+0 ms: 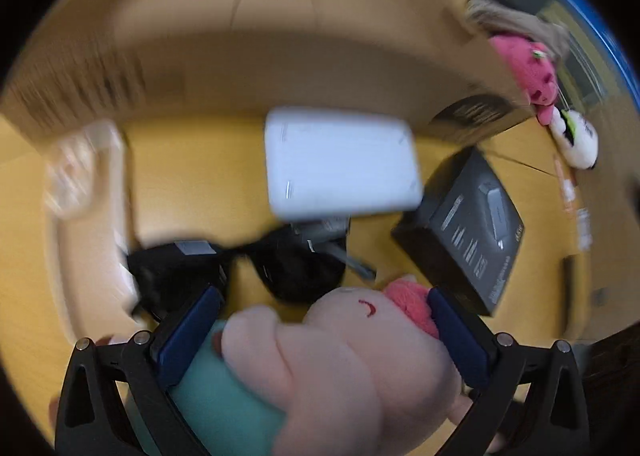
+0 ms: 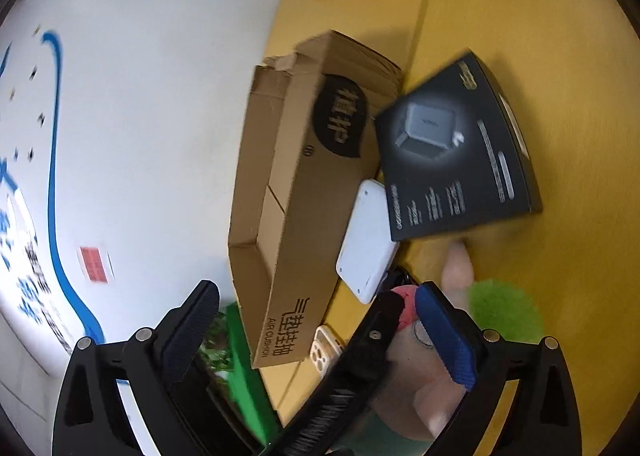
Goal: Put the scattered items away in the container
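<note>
My left tongs (image 1: 326, 320) are clamped on the pink plush toy (image 1: 352, 360), cardboard box (image 1: 248, 44) at 12 o'clock beyond it; my right tongs (image 2: 316, 310) stand apart, holding nothing.

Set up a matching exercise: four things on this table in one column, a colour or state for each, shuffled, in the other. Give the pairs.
Things:
1. cardboard box
2. flat case
3. plush toy
4. product box

Descriptions:
A. between the left gripper's pads
B. black, printed with a grey device
C. brown, open, with a black label
D. white, rounded corners

Pairs: 1-C, 2-D, 3-A, 4-B
</note>
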A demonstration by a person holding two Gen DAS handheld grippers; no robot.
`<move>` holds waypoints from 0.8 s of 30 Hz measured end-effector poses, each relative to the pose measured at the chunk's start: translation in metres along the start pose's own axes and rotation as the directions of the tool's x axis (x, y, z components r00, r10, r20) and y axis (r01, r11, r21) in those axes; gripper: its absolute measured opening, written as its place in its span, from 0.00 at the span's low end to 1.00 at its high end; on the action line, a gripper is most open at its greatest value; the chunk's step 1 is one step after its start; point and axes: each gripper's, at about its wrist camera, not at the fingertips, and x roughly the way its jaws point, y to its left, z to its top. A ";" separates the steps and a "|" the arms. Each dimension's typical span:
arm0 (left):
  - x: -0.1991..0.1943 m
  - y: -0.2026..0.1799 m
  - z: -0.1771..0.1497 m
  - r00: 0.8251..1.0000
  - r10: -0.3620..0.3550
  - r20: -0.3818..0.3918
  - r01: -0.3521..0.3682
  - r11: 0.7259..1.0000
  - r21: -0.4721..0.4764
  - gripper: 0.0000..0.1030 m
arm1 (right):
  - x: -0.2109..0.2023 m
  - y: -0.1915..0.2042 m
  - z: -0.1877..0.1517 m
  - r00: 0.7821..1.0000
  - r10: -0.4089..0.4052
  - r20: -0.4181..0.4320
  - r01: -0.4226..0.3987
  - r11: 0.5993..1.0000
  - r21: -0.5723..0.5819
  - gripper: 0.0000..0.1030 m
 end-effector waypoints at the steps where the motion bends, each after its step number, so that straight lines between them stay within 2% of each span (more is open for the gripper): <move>1: 0.005 0.012 0.004 0.998 -0.055 -0.033 0.053 0.997 -0.061 0.99 | 0.003 -0.001 0.000 1.000 0.006 -0.008 -0.006 1.000 0.016 1.00; 3: 0.007 0.023 0.005 0.991 -0.134 -0.004 0.133 0.986 -0.099 0.99 | 0.007 0.005 -0.001 1.000 0.017 -0.003 -0.017 1.000 0.001 1.00; 4: 0.007 0.024 0.006 0.985 -0.168 0.027 0.170 0.981 -0.090 0.99 | 0.009 0.011 -0.002 1.000 0.015 -0.003 -0.016 0.999 -0.029 1.00; 8: 0.020 0.021 0.007 0.965 -0.261 0.031 0.262 0.965 -0.024 0.99 | 0.021 0.032 -0.012 0.999 -0.038 -0.006 0.036 0.980 -0.193 1.00; 12: 0.031 0.030 0.007 0.922 -0.380 0.075 0.386 0.918 -0.091 0.99 | 0.021 0.027 -0.010 1.000 -0.022 0.021 0.026 0.985 -0.170 1.00; 16: 0.042 0.041 0.009 0.855 -0.500 0.138 0.518 0.835 -0.185 0.99 | 0.025 0.022 -0.011 1.000 -0.021 0.013 0.023 0.987 -0.161 1.00; 17: 0.044 0.043 0.011 0.843 -0.518 0.144 0.537 0.823 -0.185 0.99 | 0.026 0.022 -0.013 1.000 -0.026 0.012 0.028 0.985 -0.168 1.00; 18: 0.045 0.041 0.012 0.843 -0.519 0.140 0.537 0.825 -0.174 0.99 | 0.026 0.021 -0.015 0.999 -0.030 0.014 0.032 0.984 -0.176 1.00; 22: 0.049 0.025 0.013 0.870 -0.484 0.099 0.492 0.865 -0.100 0.99 | 0.027 0.022 -0.023 0.998 -0.053 0.025 0.058 0.973 -0.225 1.00; 24: 0.045 0.018 0.019 0.874 -0.476 0.094 0.484 0.871 -0.086 0.99 | 0.028 0.021 -0.024 0.998 -0.061 0.024 0.065 0.970 -0.236 1.00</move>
